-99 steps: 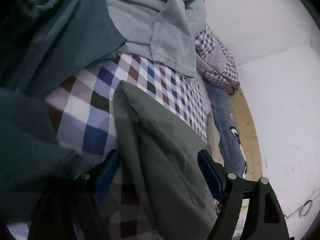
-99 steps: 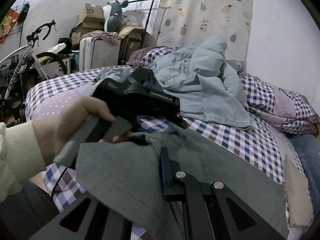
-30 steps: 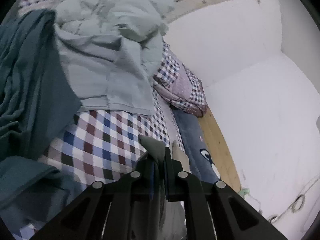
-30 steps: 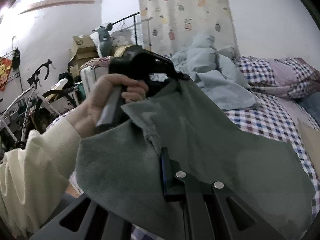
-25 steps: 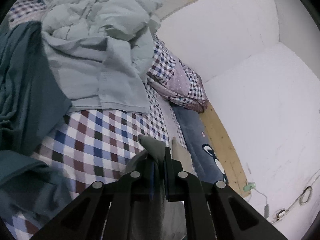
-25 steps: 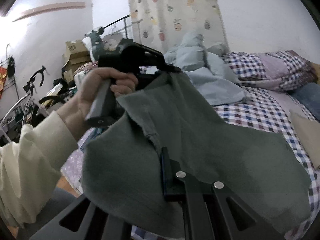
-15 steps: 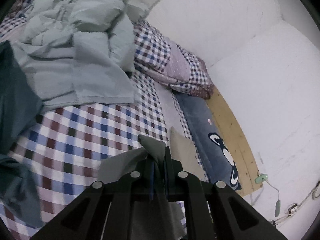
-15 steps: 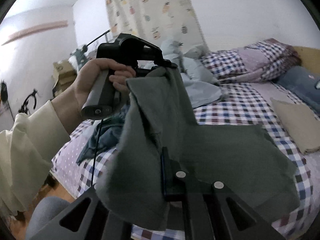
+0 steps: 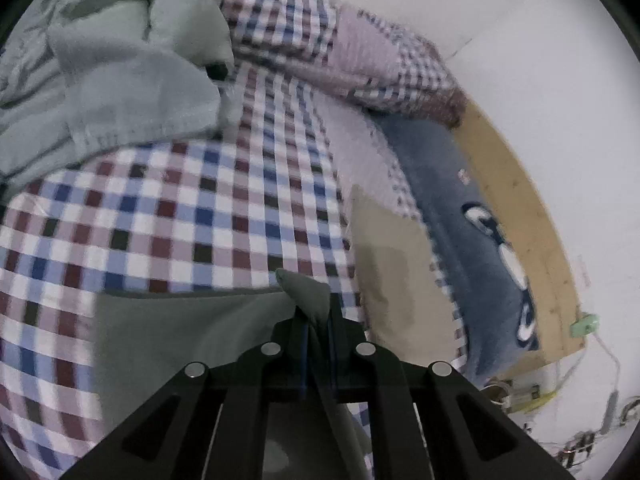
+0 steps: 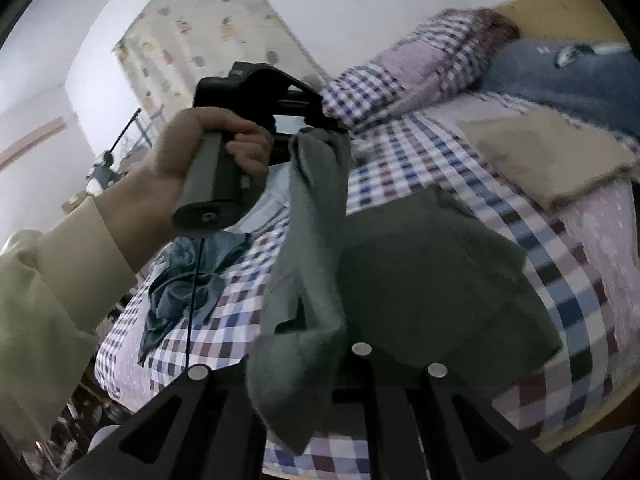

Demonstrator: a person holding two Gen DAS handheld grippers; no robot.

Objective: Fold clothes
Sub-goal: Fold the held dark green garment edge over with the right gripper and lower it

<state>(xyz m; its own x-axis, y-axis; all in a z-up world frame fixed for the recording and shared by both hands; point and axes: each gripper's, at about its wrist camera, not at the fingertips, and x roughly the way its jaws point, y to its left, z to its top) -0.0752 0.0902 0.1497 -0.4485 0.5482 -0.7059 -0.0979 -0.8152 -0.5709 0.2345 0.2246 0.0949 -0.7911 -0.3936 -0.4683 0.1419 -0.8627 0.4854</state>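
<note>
A grey-green garment is held up at two points, and its lower part lies on the checked bedsheet. My left gripper is shut on one corner, which pokes up between the fingers. In the right wrist view the left gripper is raised in a person's hand, and the garment hangs from it down to the bed. My right gripper is shut on another edge of the garment, and cloth covers its fingertips.
A pale green quilt is bunched at the far left of the bed. A folded beige cloth, a blue cartoon cushion and a checked pillow lie toward the wooden headboard. A dark teal garment lies near the bed's edge.
Both grippers have swung toward the headboard with the garment still held. The garment's lower part now rests on the bedsheet, and the left gripper stands higher than before.
</note>
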